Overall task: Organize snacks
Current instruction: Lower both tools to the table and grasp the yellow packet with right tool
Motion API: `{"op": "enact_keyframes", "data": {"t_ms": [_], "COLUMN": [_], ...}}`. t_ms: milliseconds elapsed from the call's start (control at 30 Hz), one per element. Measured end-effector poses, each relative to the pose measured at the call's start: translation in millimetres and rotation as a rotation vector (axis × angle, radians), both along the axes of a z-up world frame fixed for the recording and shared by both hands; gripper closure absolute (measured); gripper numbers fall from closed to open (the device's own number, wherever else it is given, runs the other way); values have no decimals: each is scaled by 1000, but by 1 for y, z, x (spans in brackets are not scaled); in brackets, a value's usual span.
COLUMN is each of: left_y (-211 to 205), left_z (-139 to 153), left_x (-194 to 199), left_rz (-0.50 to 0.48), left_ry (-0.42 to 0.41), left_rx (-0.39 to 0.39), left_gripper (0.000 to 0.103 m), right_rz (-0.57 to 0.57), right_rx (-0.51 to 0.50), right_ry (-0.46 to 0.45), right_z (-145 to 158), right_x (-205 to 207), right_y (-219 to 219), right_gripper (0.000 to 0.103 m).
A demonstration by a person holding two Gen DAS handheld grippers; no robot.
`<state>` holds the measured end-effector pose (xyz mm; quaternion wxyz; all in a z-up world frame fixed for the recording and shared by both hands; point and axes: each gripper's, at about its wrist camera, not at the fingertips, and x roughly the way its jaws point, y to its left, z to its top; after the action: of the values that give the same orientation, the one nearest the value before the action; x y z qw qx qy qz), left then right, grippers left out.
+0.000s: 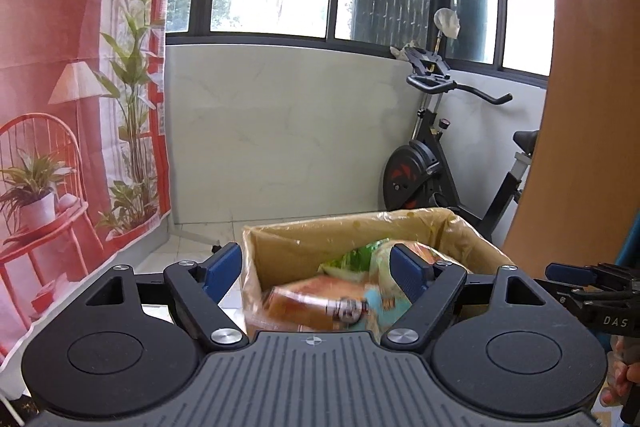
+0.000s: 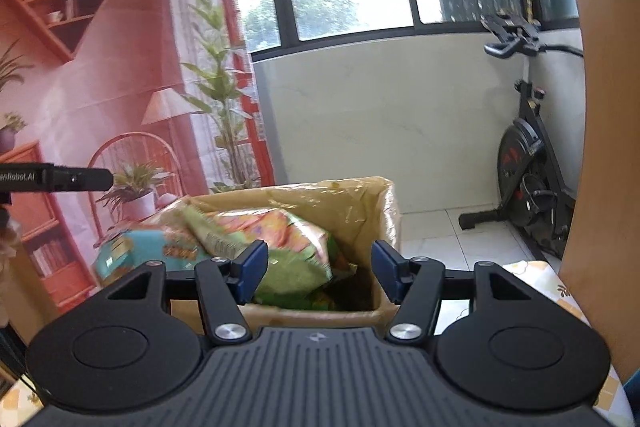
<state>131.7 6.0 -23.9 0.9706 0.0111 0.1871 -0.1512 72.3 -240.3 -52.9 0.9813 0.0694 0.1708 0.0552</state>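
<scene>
A cardboard box (image 1: 280, 247) lined with clear plastic stands ahead of both grippers and holds several snack packs. In the left wrist view an orange pack (image 1: 316, 299) and a green bag (image 1: 356, 255) lie inside, blurred. My left gripper (image 1: 316, 273) is open and empty just above the box's near rim. In the right wrist view the box (image 2: 360, 199) holds a green-orange bag (image 2: 288, 247) and a teal pack (image 2: 148, 251). My right gripper (image 2: 318, 267) is open and empty over the box's near edge. The right gripper also shows at the left wrist view's right edge (image 1: 580, 279).
A red printed backdrop (image 1: 72, 107) hangs on the left. An exercise bike (image 1: 440, 163) stands by the white wall at the back right. A wooden panel (image 1: 580, 107) fills the right side. A patterned tablecloth (image 2: 560, 299) shows under the right gripper.
</scene>
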Motion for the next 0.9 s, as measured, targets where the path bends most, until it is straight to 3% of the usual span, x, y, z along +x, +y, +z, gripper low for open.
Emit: {"op": "enact_keyframes", "data": {"t_ms": [167, 300, 433, 600, 900], "left_y": [11, 14, 20, 23, 41], "left_z": [-14, -23, -34, -59, -116], "left_x": [-18, -17, -25, -48, -46], "left_rz": [-17, -21, -2, 17, 85], "left_ry": [8, 42, 66, 50, 202], "left_rx": [16, 21, -31, -15, -30], "left_gripper": [22, 39, 39, 39, 39], "right_rz": [37, 66, 74, 82, 73], "right_rx": [-43, -44, -27, -42, -36], "right_ry": [-7, 27, 34, 37, 114], "right_z": [-11, -22, -35, -53, -96], "right_x": [-19, -20, -25, -37, -42], "right_y": [15, 24, 29, 32, 27], "right_gripper": [42, 42, 42, 42, 42]}}
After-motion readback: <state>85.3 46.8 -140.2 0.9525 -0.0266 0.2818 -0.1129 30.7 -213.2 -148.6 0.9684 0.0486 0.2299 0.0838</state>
